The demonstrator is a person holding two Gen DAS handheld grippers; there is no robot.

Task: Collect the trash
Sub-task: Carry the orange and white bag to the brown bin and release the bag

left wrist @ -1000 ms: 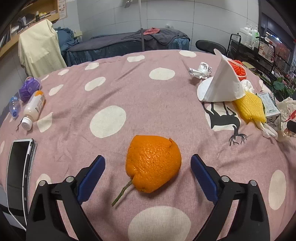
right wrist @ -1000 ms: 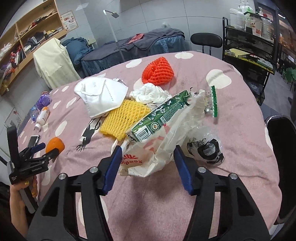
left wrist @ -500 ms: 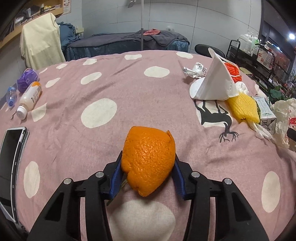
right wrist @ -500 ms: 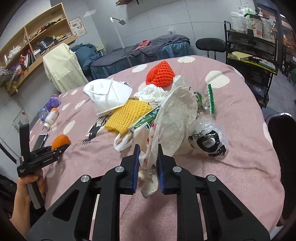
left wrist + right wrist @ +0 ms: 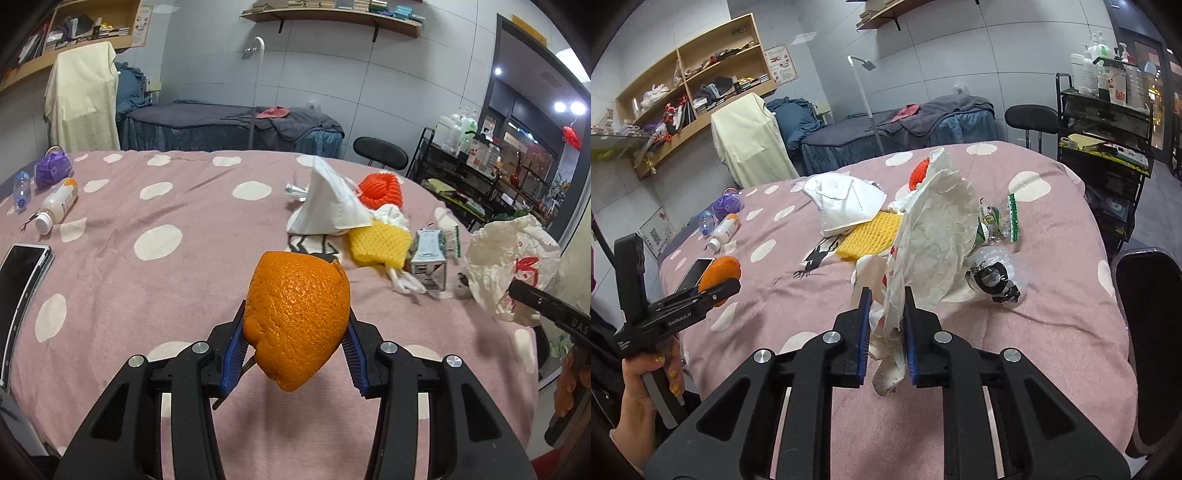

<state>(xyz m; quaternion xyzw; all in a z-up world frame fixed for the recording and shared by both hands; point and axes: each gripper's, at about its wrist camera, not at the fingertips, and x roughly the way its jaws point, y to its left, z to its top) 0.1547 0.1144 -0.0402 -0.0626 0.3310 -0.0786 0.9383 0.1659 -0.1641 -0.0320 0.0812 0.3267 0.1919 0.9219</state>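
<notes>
Left gripper fingers clamped on orange peel, lifted above the near tabletop; right gripper fingers pinched narrow on white plastic bag, raised beside the trash pile.

Grey panelled walls, wooden shelves, a covered bed, black stool.

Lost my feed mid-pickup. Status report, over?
Left gripper shut on orange peel, clear of the tablecloth. Right gripper shut on plastic bag. Face mask and yellow foam net left.
</notes>
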